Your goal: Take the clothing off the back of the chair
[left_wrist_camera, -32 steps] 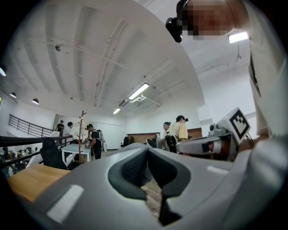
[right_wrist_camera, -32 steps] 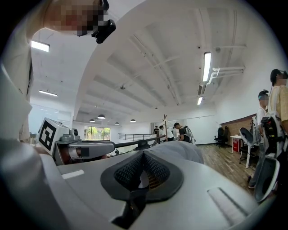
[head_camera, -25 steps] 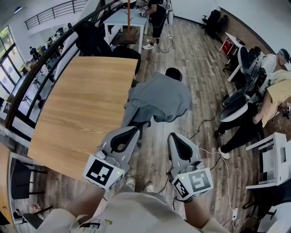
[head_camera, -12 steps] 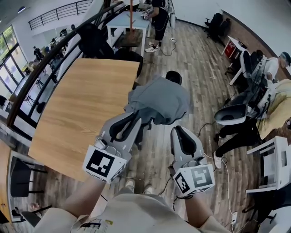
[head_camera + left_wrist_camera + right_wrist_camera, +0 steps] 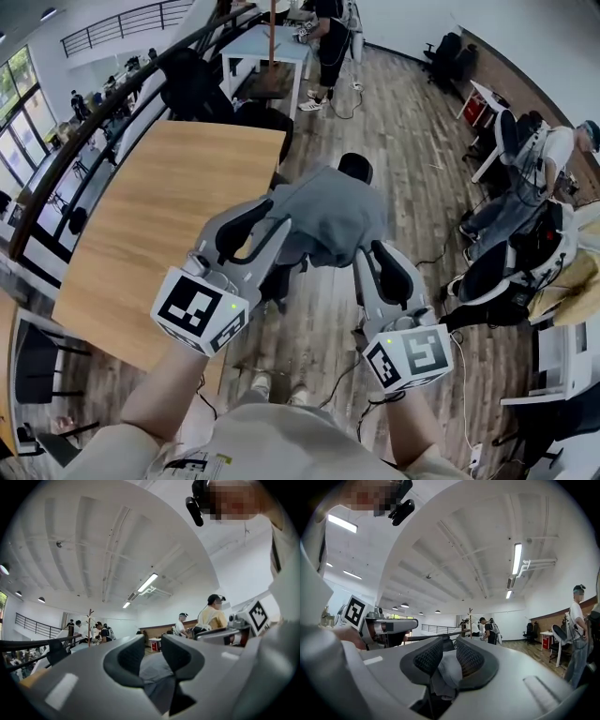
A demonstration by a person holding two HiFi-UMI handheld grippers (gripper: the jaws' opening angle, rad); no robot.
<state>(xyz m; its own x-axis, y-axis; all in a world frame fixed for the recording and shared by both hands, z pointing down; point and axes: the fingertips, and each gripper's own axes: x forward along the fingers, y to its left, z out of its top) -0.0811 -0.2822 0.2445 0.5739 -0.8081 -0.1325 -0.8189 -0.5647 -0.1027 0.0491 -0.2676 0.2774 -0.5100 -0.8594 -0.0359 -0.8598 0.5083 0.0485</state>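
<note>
Clothing point(image 5: 328, 211) between just-opening jaws of left hand-held gripper point(image 5: 152, 642), right hand-held gripper point(image 5: 449, 643).

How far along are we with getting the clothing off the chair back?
Done: the left gripper and right gripper are at the grey clothing. In hand: both have just been opening their jaws, with fabric between each pair but not clamped. Left: close on the fabric, then lift the grey clothing off the chair back, where it is draped.

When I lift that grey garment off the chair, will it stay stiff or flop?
Probably floppy: the garment drapes in soft folds over the chair. Likely light, as it looks thin. It may catch when lifted, since it wraps the chair back.
</note>
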